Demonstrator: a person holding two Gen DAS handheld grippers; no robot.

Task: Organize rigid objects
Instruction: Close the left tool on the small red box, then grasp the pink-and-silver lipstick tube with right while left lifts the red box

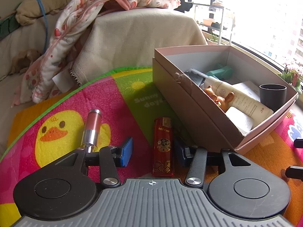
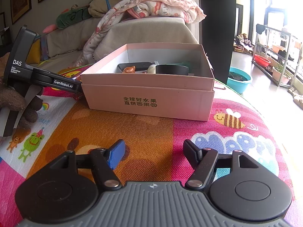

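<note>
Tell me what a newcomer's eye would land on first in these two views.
First, the bright play mat with its big yellow duck, spread under everything. Next, the pink cardboard box standing open on the mat, holding a black cup, a white tube and a small brown figurine. Then the red lighter lying between the open jaws of the left gripper, a lipstick-like tube just left of it.

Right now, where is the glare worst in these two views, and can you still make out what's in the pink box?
Left wrist view: the window at upper right is blown out white, yet the pink box contents stay readable, such as the black cup. Right wrist view: glare only at the far right edge; the box rim hides most contents; fisheye bends the mat edges.
</note>
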